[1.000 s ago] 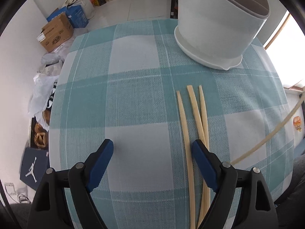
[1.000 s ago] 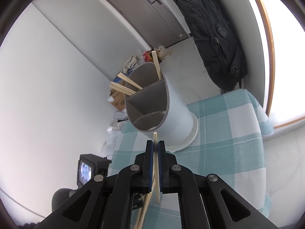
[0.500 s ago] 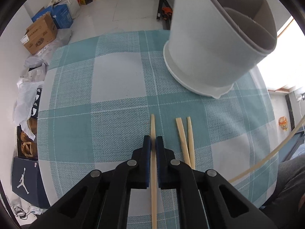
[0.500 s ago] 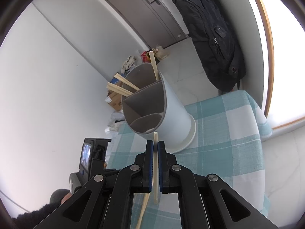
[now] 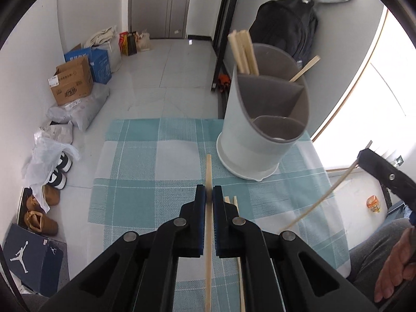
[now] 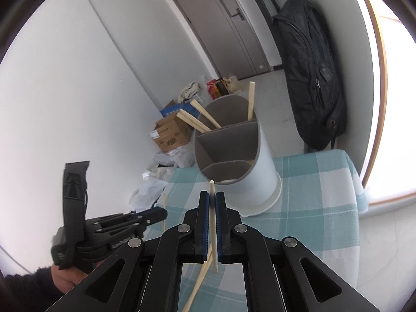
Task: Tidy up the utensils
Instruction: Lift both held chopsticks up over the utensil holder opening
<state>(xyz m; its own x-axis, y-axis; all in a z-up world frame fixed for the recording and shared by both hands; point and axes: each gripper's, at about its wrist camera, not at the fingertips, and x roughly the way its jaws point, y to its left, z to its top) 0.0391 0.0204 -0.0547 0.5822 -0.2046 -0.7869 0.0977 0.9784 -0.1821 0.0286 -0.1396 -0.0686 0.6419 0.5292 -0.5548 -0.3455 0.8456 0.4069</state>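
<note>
Lifted since a second ago, the left gripper point(image 5: 209, 194) clamps a chopstick point(image 5: 208, 171) lengthwise, tip toward the holder point(image 5: 262, 140) — right gripper point(image 6: 212, 202) likewise gripping chopsticks point(image 6: 212, 223), nearer its rim.

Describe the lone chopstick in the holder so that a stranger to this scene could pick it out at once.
Find the white holder on the checked cloth. Its tall back compartment holds all the chopsticks: a bunch leaning together at one end, and the lone chopstick at the other. It alone stands apart, tilted away from the bunch.

Jumpman logo on dark shoebox point(image 5: 28, 256)
</note>
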